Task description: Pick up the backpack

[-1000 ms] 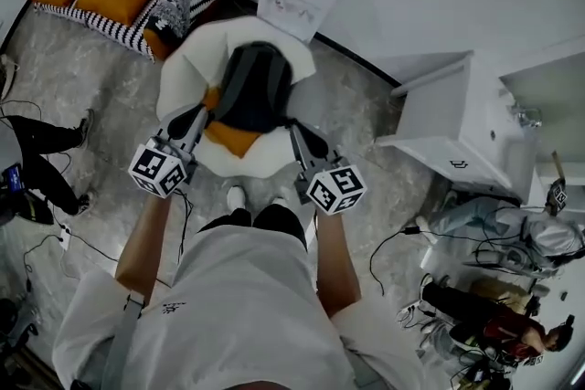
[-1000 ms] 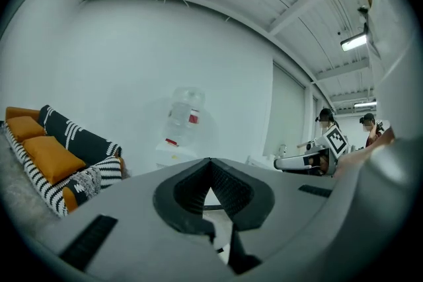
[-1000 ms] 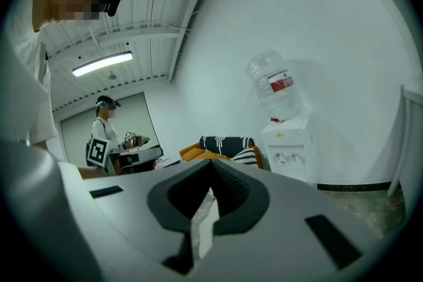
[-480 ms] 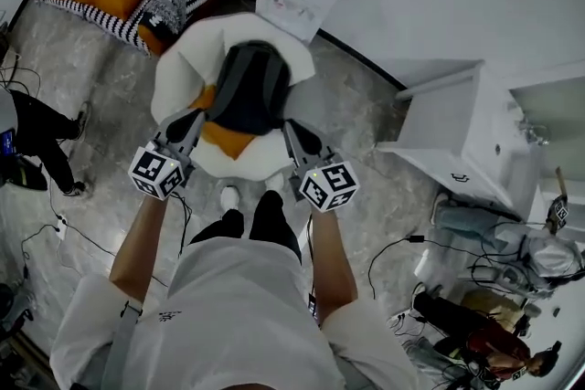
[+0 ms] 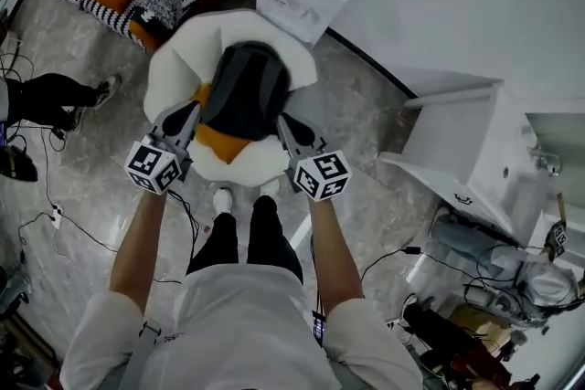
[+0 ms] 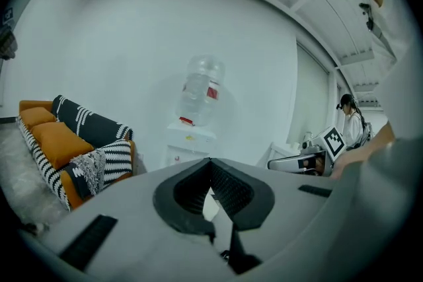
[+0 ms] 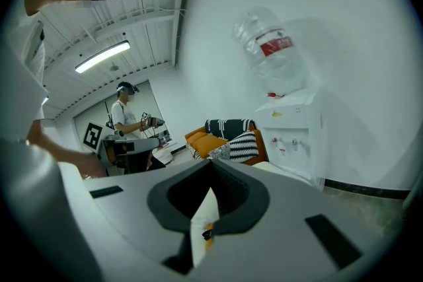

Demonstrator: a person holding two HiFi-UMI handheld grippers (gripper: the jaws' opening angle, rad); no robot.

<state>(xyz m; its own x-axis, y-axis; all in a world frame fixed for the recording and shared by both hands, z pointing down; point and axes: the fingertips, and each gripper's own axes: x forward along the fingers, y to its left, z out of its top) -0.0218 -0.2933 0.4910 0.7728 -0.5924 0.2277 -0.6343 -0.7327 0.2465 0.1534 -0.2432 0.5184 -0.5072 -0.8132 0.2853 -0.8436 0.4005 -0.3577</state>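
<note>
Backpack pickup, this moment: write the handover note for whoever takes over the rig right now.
Left gripper: jaws together at the tips, at the left side of the backpack. I cannot tell whether it pinches a strap.
Right gripper: jaws also together at the tips, at the backpack's right side, with the same doubt.
Backpack: dark grey, lying on the orange cushion of the white chair, between the two grippers.
Done: both grippers are at the backpack's flanks.
Left: make sure of a hold on each side, then lift the backpack clear of the chair.
</note>
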